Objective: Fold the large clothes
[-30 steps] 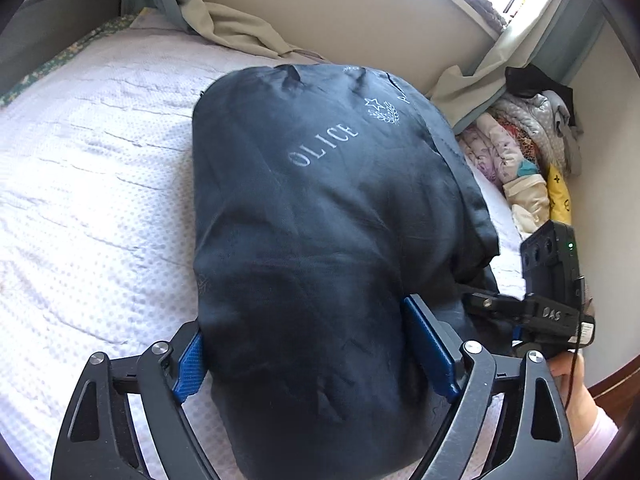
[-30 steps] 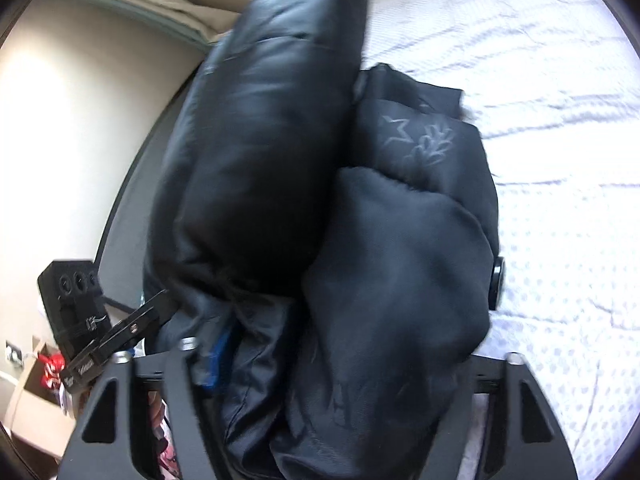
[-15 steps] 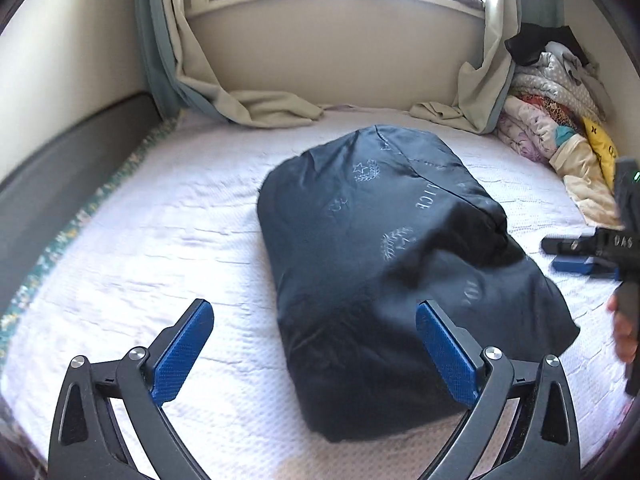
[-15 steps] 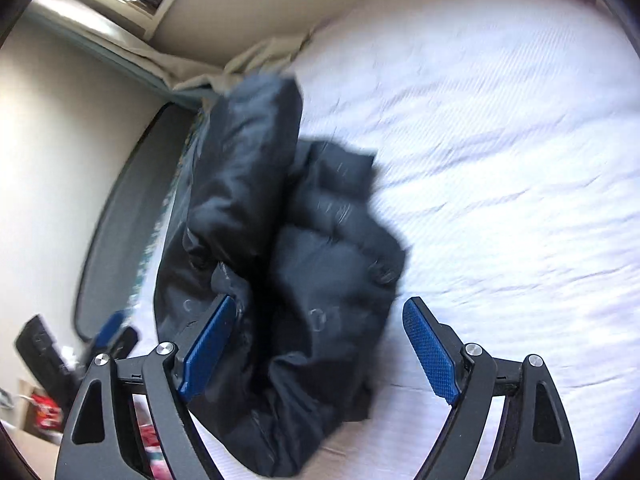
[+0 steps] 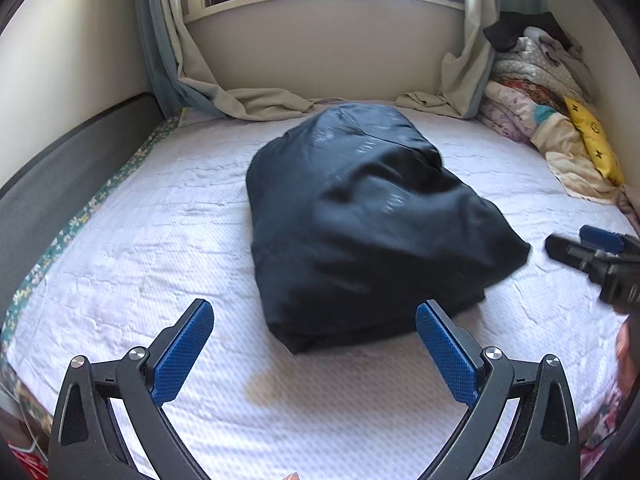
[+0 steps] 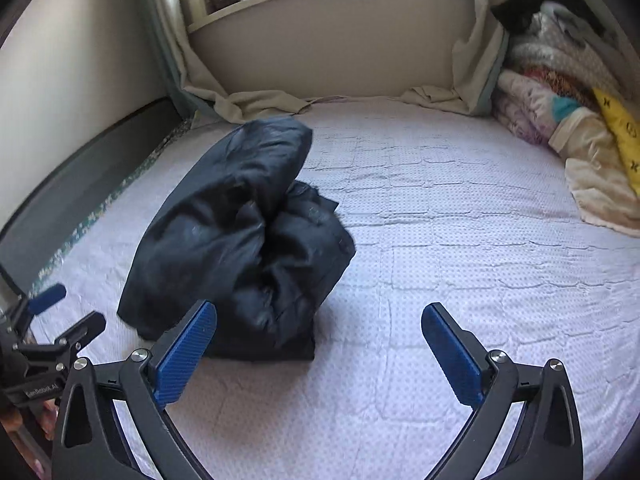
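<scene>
On the bed [image 5: 132, 240], we have let go of the folded dark jacket [image 5: 360, 220], left gripper [image 5: 314, 344] and right gripper [image 6: 320, 344] just opened wide, empty and drawn back, so this fold looks done.

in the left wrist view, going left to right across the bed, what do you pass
Dark grey padded bed side → green floral mattress edging → bare white quilted bed cover → bulky folded black jacket → blue-padded tip of the right gripper.

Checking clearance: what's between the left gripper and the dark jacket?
Nothing but bare white bedspread between the open left gripper and the folded dark jacket, seen in the left wrist view.
</scene>
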Demonstrator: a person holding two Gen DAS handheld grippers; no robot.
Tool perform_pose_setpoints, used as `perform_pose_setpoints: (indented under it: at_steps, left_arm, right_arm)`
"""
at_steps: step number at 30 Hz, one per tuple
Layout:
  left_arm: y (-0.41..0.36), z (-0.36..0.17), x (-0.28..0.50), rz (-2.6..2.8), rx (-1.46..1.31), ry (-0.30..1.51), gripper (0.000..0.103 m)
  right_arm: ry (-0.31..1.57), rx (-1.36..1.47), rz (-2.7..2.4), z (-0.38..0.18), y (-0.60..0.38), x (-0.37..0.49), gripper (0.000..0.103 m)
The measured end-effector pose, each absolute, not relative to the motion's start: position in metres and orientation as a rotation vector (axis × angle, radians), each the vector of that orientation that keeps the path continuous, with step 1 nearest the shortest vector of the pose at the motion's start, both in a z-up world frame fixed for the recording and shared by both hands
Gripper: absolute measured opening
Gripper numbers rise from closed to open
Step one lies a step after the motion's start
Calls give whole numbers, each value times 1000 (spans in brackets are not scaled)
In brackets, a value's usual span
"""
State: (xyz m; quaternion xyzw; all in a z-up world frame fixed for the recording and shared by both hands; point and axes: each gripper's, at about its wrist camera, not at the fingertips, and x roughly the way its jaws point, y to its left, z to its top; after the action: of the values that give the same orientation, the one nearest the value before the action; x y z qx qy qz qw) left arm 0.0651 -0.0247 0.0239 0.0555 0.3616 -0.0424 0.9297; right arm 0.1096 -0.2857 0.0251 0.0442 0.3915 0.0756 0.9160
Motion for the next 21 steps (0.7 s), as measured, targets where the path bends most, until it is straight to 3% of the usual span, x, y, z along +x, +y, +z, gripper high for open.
perform_pose_setpoints:
  at_steps: [21]
  left_arm:
    - [-26, -4, 24, 38, 89, 737, 103]
  right_arm:
    - [885, 47, 98, -21, -264, 51, 103]
